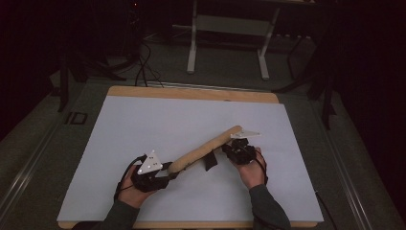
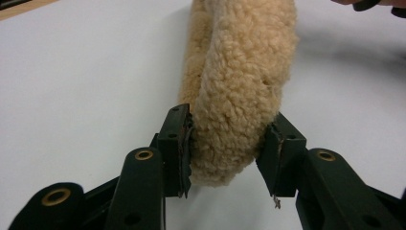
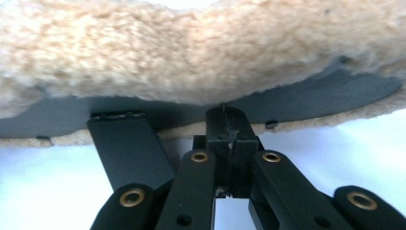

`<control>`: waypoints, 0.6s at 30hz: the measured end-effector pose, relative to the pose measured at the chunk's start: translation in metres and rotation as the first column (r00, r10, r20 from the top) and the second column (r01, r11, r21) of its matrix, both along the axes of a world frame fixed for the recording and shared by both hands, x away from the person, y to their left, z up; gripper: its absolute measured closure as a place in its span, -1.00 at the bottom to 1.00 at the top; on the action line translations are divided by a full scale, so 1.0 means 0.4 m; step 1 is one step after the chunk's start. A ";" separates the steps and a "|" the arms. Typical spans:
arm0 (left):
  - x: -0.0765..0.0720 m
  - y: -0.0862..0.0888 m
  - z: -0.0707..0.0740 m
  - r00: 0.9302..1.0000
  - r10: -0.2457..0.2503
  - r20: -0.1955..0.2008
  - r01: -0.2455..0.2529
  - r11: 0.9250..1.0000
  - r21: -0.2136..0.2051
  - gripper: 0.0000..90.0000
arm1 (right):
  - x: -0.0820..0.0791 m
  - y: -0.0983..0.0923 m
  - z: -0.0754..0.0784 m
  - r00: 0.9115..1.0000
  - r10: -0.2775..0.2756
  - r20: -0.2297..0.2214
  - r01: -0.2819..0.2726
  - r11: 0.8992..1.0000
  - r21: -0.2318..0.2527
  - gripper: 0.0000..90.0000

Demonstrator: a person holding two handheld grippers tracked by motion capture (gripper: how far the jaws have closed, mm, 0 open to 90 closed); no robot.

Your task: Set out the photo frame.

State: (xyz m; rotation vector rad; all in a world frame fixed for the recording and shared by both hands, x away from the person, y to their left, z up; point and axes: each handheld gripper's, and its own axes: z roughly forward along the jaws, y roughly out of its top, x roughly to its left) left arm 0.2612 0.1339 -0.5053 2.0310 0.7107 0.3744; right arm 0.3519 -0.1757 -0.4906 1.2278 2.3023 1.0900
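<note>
Overhead, white table (image 1: 143, 124) amid dark room.

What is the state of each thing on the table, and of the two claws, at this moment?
Fleece pad: long, tan, curled along its length, held at both ends.
Black strap: hangs loose below the pad's middle.
Left claw: jaws apart, pressing the pad's end from both sides.
Right claw: jaws together, pinching the pad's dark inner edge.
White table: flat, bare around the pad.
</note>
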 end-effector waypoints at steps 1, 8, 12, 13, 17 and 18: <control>-0.001 -0.001 0.000 1.000 -0.002 0.000 0.002 1.000 0.001 0.32 | 0.000 0.002 0.001 1.000 0.002 -0.001 -0.002 1.000 -0.001 1.00; -0.002 -0.010 0.000 1.000 -0.012 -0.008 0.012 1.000 -0.004 0.32 | 0.001 0.014 0.002 1.000 0.010 0.000 -0.010 1.000 0.000 1.00; -0.003 -0.016 0.000 1.000 -0.019 -0.010 0.019 1.000 -0.004 0.32 | 0.001 0.020 0.004 1.000 0.012 0.001 -0.012 1.000 -0.005 1.00; -0.004 -0.020 0.001 1.000 -0.024 -0.010 0.024 1.000 -0.001 0.32 | 0.001 0.023 0.004 1.000 0.012 -0.002 -0.012 1.000 -0.005 1.00; -0.007 -0.031 0.000 0.999 -0.036 -0.013 0.036 0.999 -0.002 0.33 | 0.001 0.035 0.007 1.000 0.024 0.002 -0.024 1.000 -0.013 1.00; -0.007 -0.033 0.001 0.999 -0.039 -0.013 0.039 0.999 0.000 0.33 | 0.001 0.038 0.008 1.000 0.024 0.003 -0.024 1.000 -0.013 1.00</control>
